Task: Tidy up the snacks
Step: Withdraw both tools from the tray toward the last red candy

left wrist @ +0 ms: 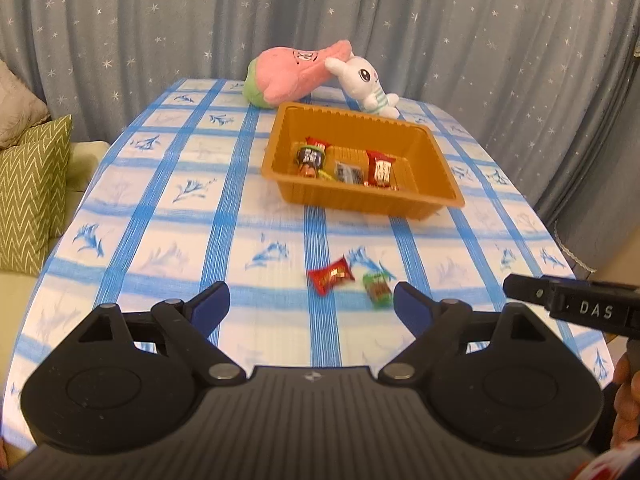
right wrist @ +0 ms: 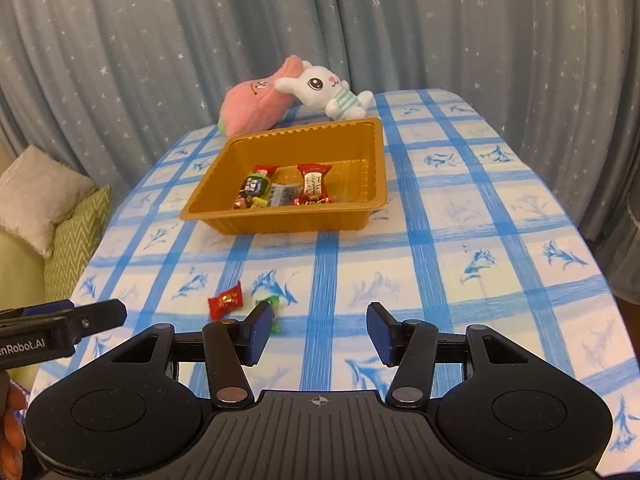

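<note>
While the left gripper (left wrist: 312,308) hangs over the near part of the checked tablecloth (left wrist: 168,216), its blue-padded jaws stand wide apart and grasp nothing. Just beyond them a red candy (left wrist: 331,274) and a green candy (left wrist: 377,289) lie side by side on the cloth, apart from the orange tray (left wrist: 436,196) farther back, which holds several wrapped snacks (left wrist: 344,162). A pink plush (left wrist: 292,74) and a white bunny plush (left wrist: 366,84) lean together behind the tray. Seen from the right wrist, the right gripper (right wrist: 316,332) is also released, jaws parted with bare cloth between them. Its left finger (right wrist: 256,334) partly covers the green candy (right wrist: 272,305), with the red candy (right wrist: 226,300) beside it and the tray (right wrist: 280,222) beyond.
</note>
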`<action>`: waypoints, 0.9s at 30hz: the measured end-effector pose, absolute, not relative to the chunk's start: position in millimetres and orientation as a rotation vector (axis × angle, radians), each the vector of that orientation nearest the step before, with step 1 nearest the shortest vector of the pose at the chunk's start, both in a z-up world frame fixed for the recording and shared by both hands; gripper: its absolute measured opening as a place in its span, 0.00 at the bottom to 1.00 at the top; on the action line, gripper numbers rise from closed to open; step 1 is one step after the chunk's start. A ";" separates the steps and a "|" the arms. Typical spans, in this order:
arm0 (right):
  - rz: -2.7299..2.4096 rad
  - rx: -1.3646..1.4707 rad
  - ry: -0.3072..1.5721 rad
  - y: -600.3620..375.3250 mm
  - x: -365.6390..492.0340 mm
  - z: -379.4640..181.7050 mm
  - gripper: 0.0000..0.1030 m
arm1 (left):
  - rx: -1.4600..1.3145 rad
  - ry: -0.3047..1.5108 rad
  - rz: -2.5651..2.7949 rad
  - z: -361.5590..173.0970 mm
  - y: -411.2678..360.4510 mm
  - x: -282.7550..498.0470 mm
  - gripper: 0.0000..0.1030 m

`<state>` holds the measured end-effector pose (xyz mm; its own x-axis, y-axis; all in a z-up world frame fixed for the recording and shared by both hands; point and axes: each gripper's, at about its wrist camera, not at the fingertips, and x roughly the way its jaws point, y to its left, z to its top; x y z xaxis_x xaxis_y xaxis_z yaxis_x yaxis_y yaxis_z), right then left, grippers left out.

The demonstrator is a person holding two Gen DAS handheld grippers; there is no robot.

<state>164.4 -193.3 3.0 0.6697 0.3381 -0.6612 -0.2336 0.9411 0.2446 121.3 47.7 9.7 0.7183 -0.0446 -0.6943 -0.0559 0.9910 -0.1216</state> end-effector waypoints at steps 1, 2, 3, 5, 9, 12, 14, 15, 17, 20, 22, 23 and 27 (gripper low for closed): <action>0.323 0.137 0.769 -193.1 160.0 4.1 0.51 | -0.134 0.770 0.005 10.1 46.8 117.0 0.85; 0.324 0.132 0.765 -192.9 155.6 5.2 0.51 | -0.132 0.771 0.006 10.4 46.2 112.9 0.85; 0.325 0.127 0.763 -192.8 151.1 6.1 0.51 | -0.131 0.773 0.005 10.5 45.9 109.4 0.85; 0.325 0.119 0.760 -192.2 144.3 7.4 0.51 | -0.129 0.778 0.000 10.3 44.1 103.2 0.85; 0.326 0.113 0.762 -192.3 135.3 8.4 0.51 | -0.124 0.783 -0.004 9.1 41.3 94.5 0.85; 0.326 0.112 0.763 -192.5 131.4 8.0 0.51 | -0.126 0.783 -0.007 8.6 40.9 91.3 0.85; 0.325 0.112 0.764 -192.6 129.7 7.7 0.51 | -0.126 0.781 -0.009 8.4 41.5 90.6 0.85; 0.325 0.112 0.765 -192.8 129.1 7.4 0.51 | -0.125 0.780 -0.010 8.5 41.7 90.1 0.85; 0.325 0.112 0.767 -192.6 128.5 6.9 0.51 | -0.124 0.779 -0.009 8.3 42.3 90.1 0.85; 0.328 0.114 0.771 -191.1 129.6 5.7 0.51 | -0.125 0.778 -0.011 7.5 43.0 90.5 0.85; 0.329 0.116 0.774 -190.6 130.2 4.7 0.51 | -0.124 0.779 -0.012 7.2 43.2 90.7 0.85; 0.329 0.117 0.775 -190.3 130.6 3.5 0.51 | -0.124 0.780 -0.012 7.0 43.6 90.9 0.85; 0.329 0.117 0.788 -188.0 133.7 -2.2 0.51 | -0.120 0.786 -0.020 3.0 46.6 95.6 0.85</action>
<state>133.8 -188.0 -2.2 0.6577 0.3325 -0.6759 -0.2462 0.9429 0.2242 95.6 46.6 3.0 0.7072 -0.0624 -0.7043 -0.0270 0.9930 -0.1151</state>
